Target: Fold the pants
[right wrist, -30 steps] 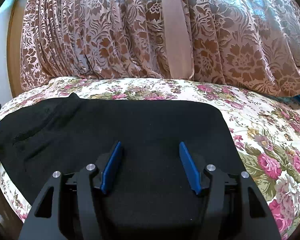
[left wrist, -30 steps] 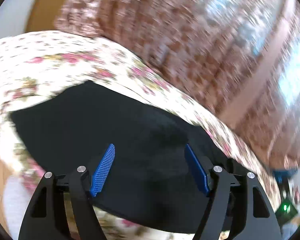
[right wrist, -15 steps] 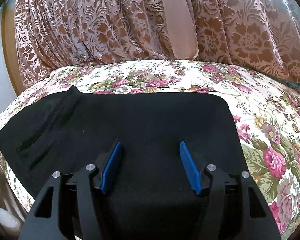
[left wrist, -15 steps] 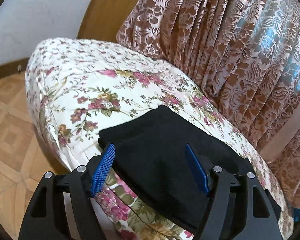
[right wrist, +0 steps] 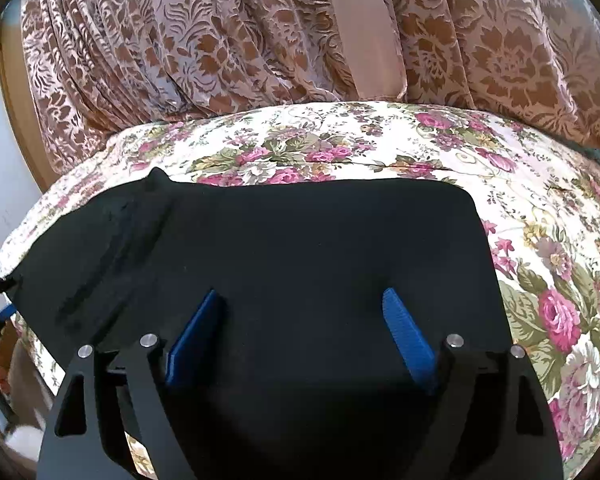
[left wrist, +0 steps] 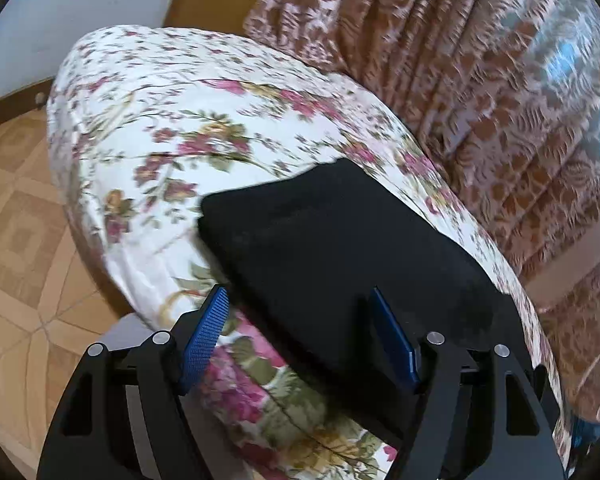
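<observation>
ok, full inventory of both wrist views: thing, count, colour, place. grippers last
pants: 1, black, folded flat on the bedspread, one end near the bed's corner
bedspread: 1, white with pink and green flowers, covers the bed under the pants
curtain: 1, brown and pale floral, hangs behind the bed
band: 1, plain beige, vertical strip among the curtain folds
floor: 1, tan patterned tiles, beside the bed in the left view
wall: 1, pale, beyond the bed's corner
left gripper: 1, black with blue pads, open over the pants' edge
right gripper: 1, black with blue pads, open above the pants
</observation>
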Action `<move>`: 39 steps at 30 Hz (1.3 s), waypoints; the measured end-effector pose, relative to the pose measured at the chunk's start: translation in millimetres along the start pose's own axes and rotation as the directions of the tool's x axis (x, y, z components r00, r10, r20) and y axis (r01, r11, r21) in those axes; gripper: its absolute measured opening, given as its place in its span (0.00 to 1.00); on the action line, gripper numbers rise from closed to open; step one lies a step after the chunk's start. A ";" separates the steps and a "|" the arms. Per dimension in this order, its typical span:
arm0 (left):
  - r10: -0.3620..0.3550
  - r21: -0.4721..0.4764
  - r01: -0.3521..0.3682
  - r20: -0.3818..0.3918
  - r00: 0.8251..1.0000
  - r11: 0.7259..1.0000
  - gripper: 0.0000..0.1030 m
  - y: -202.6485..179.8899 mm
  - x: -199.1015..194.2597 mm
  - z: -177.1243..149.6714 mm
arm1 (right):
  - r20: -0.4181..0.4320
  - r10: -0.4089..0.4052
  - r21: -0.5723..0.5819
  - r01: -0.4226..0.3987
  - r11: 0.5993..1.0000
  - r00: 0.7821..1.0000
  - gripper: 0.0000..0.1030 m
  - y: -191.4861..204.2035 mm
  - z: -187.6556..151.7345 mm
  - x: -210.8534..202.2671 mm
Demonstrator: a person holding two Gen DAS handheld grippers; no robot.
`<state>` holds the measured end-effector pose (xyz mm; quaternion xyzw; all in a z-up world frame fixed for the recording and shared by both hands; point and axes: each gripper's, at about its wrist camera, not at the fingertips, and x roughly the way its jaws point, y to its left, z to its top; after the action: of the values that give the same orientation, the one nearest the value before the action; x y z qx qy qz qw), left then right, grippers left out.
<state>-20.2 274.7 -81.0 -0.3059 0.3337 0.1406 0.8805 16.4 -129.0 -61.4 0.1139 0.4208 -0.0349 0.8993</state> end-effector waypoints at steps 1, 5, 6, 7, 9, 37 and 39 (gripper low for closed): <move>-0.016 0.003 0.016 -0.008 1.000 1.000 0.69 -2.4 2.2 0.2 | -0.001 0.000 0.003 0.000 1.000 1.000 0.83 -0.3 0.4 0.4; -0.052 -0.009 0.052 -0.030 0.998 0.999 0.46 -7.0 12.2 2.4 | -0.004 -0.007 0.006 0.007 1.000 1.000 0.88 2.6 1.0 2.2; -0.049 -0.012 0.048 -0.035 0.998 0.999 0.41 -6.7 14.7 3.1 | -0.003 -0.013 0.000 0.013 1.000 1.000 0.88 4.0 0.7 2.6; -0.055 -0.018 0.054 -0.040 0.998 0.998 0.34 -6.3 16.7 3.8 | -0.001 -0.022 -0.009 0.022 1.000 1.000 0.89 5.7 0.1 3.0; -0.098 -0.043 0.096 -0.051 0.994 0.994 0.23 -4.4 18.6 5.2 | -0.001 -0.030 -0.013 0.030 0.999 1.000 0.91 6.8 -0.3 3.5; -0.591 0.454 0.577 -0.128 0.796 0.679 0.16 -206.2 -74.8 -18.8 | 0.009 -0.003 0.120 0.002 0.993 1.000 0.98 -21.2 14.2 -17.8; -0.604 0.473 0.597 -0.157 0.781 0.648 0.16 -215.6 -76.4 -29.1 | 0.013 -0.001 0.143 -0.001 0.990 1.000 0.98 -26.2 15.8 -21.6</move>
<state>6.2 86.3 49.2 -0.1598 0.2313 -0.2473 0.9273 10.1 -158.9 -39.7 0.1777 0.4113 -0.0658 0.8916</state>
